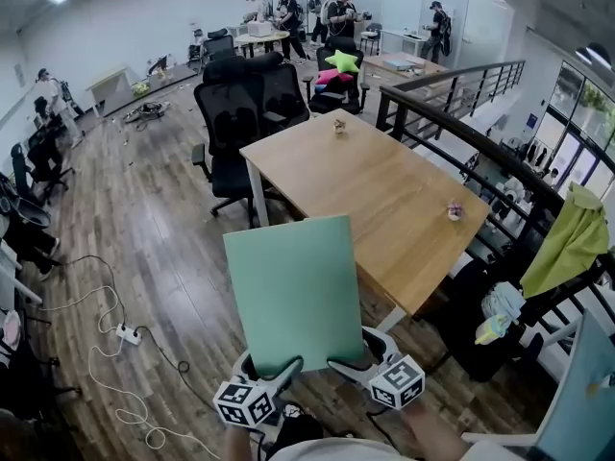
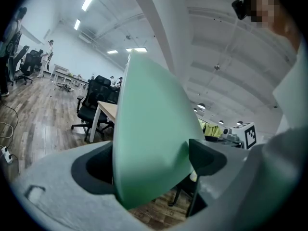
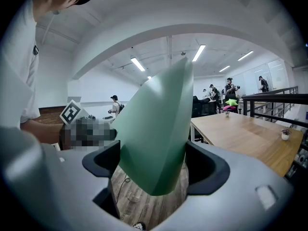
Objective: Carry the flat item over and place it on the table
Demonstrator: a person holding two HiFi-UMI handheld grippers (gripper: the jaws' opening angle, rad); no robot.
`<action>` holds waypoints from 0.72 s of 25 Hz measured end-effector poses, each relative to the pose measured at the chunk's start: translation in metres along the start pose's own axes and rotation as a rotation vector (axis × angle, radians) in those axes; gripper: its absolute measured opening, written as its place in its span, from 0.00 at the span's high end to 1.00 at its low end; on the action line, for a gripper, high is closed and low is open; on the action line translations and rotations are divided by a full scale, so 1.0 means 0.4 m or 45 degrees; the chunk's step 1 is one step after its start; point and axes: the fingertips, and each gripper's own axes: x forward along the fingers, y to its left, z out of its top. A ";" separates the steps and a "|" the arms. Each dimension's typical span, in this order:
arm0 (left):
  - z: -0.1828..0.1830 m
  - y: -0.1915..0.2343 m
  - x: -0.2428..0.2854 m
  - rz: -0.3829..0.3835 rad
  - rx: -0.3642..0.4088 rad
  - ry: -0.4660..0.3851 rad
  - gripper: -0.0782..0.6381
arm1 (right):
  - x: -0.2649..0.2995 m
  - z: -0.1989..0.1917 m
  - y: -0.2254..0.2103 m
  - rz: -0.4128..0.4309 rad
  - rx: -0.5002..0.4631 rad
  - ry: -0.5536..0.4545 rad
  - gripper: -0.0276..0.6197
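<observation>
A flat pale green board point(image 1: 296, 289) is held up above the floor, in front of the near corner of the wooden table point(image 1: 375, 195). My left gripper point(image 1: 285, 365) is shut on the board's bottom left edge and my right gripper point(image 1: 338, 363) is shut on its bottom right edge. In the left gripper view the green board point(image 2: 149, 129) fills the space between the jaws, with the table point(image 2: 108, 110) behind it. The right gripper view shows the board point(image 3: 156, 134) clamped the same way, the table point(image 3: 245, 136) stretching off to its right.
Two small objects point(image 1: 339, 126) point(image 1: 455, 210) sit on the table. Black office chairs point(image 1: 235, 113) stand at its far left side. A railing point(image 1: 480, 147) with a yellow-green cloth point(image 1: 567, 243) runs along the right. Cables and a power strip point(image 1: 125, 333) lie on the floor at left. People stand far back.
</observation>
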 end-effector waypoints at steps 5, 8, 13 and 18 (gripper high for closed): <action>0.056 0.102 -0.006 -0.011 0.009 0.006 0.21 | 0.107 0.036 0.019 -0.014 0.006 0.001 0.28; 0.082 0.158 -0.018 -0.022 0.006 0.003 0.21 | 0.164 0.052 0.038 -0.019 0.018 -0.008 0.28; 0.113 0.226 -0.034 -0.032 0.017 0.001 0.21 | 0.233 0.069 0.062 -0.018 0.039 -0.021 0.28; 0.123 0.273 -0.047 -0.002 0.007 -0.002 0.21 | 0.284 0.073 0.076 -0.001 0.032 0.007 0.28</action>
